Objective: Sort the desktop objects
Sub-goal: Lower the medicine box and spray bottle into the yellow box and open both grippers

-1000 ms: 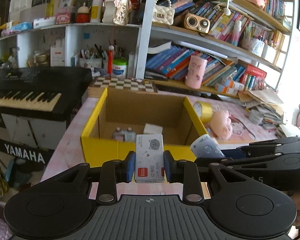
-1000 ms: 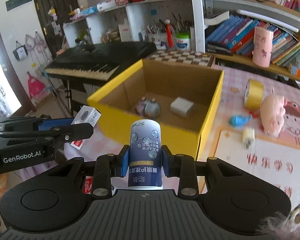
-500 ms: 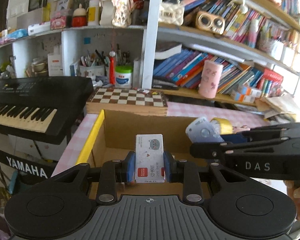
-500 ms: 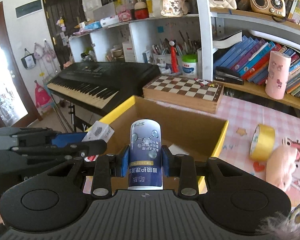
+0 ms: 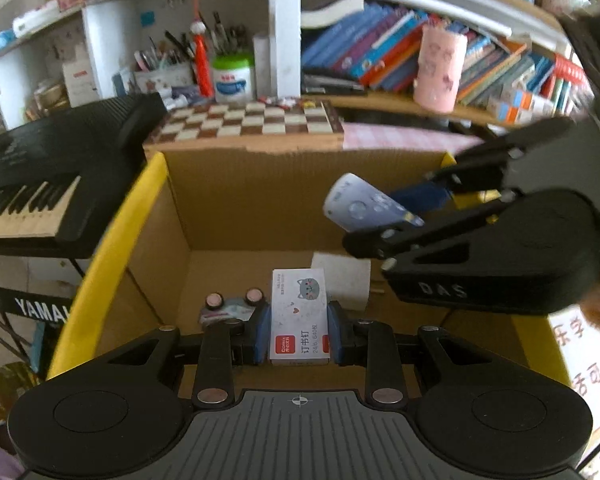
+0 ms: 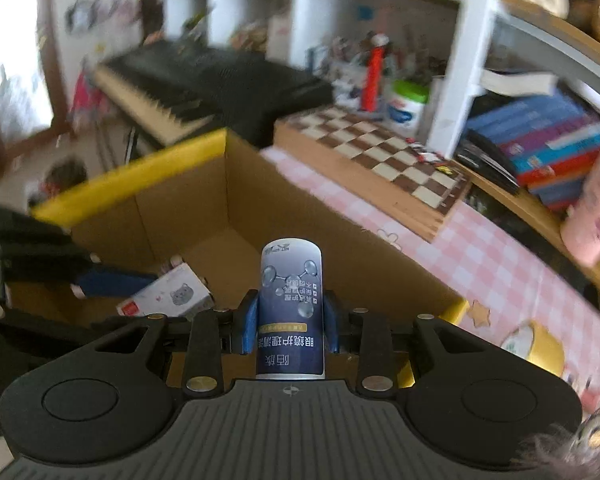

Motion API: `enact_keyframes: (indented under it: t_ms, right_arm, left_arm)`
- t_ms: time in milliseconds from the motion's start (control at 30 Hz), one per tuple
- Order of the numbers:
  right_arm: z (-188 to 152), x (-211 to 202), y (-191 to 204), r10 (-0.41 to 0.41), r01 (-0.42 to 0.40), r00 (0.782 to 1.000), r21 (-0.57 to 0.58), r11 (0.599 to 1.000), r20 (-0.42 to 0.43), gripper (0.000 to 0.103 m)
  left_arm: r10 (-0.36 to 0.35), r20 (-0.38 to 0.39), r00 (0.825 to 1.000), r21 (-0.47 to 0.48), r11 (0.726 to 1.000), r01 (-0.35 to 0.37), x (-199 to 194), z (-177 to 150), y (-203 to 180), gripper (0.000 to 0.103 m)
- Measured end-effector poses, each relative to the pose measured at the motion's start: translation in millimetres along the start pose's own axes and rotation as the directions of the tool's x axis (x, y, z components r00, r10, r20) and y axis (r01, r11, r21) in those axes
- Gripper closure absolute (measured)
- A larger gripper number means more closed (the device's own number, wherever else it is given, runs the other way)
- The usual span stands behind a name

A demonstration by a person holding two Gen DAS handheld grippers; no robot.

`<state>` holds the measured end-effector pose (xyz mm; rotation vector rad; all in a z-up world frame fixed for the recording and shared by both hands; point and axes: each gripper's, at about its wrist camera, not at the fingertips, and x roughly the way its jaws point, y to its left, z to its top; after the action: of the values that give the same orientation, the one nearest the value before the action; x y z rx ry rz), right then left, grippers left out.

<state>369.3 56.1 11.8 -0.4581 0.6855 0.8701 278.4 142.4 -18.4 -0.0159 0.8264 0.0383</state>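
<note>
pink checked tablecloth point(image 6: 496, 256) carries an open cardboard box point(image 5: 236, 200) with yellow rims, and both grippers hang over its mouth. nearest in the left view, the left gripper point(image 5: 299, 330) is clamped on a staple box point(image 5: 299, 316), held upright above the box floor, probably so it can drop straight in. just past it on the floor lie a small toy point(image 5: 230, 308) and a white block point(image 5: 346, 276); the right view does not show these. in the right view, the right gripper point(image 6: 290, 330) grips a blue bottle point(image 6: 291, 308) lengthwise between its jaws, also poised over the opening, likely for release. that view alone shows a yellow tape roll point(image 6: 534, 350) on the cloth outside the box. farther off sit a chessboard point(image 5: 256, 120), a keyboard point(image 5: 60, 176) and bookshelves point(image 5: 400, 52).
</note>
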Motion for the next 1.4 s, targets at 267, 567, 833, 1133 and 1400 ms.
enact_keyframes:
  t_ms: [267,567,833,1133,1400]
  right_arm:
    - [2,40,6,0.055,-0.094,0.982,-0.215,0.972,-0.181,0.073]
    - [4,52,22,0.068,-0.157,0.964,-0.339,0.928,-0.259,0.073]
    - [5,52,18,0.063,-0.146,0.964,-0.316,0.938,-0.257,0.073]
    - [8,38,10,0.027,-0.070,0.984,-0.247,0.966,-0.176,0.060]
    - [12,-13,2,-0.037,0.035,0.999,-0.101,0.994,-0.021,0.048]
  left_arm:
    - [-0.008,-0.079,0.997,0.023,1.000,0.010,17,-6,-7,0.075]
    - [-0.016,-0.089,0.996,0.035,0.999,0.019,19,-4,-11,0.074]
    - [-0.010,-0.076,0.997,0.033,0.999,0.012,17,-3,-11,0.074]
    - [-0.006,-0.021,1.000,0.024,1.000,0.007,0,-9,-13,0.050]
    - [0.009,0.099,0.995,-0.007,1.000,-0.008,-42,-9,-3,0.037]
